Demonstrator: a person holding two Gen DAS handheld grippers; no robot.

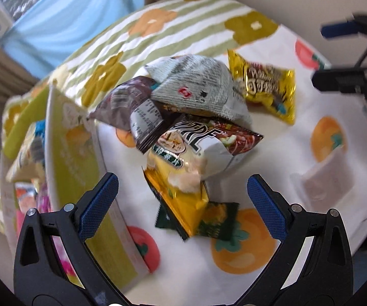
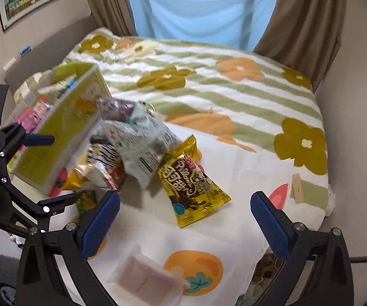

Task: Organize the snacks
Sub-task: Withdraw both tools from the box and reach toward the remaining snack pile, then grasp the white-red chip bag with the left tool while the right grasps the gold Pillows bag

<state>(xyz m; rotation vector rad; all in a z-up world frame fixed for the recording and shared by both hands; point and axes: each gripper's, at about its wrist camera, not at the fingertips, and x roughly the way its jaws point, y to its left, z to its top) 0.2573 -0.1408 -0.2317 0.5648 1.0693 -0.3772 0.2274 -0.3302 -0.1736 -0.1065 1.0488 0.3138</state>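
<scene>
Your left hand-held gripper [image 1: 182,201] is spread wide, holding nothing; the heap of crinkly foil snack bags [image 1: 183,117] lies just ahead between its fingers. Your right hand-held gripper [image 2: 184,216] also gapes empty, one yellow foil packet [image 2: 191,186] just ahead; its lettering is unreadable.

Glossy yellow foil snack bag [image 2: 193,185]: brown lettering. Quilted bedspread [image 2: 234,86]: green-white stripes, olive and orange flowers. Cardboard box [image 1: 74,153]: yellow-green.

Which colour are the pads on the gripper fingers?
Blue pads, on black frames; clearest in the right wrist view.
</scene>
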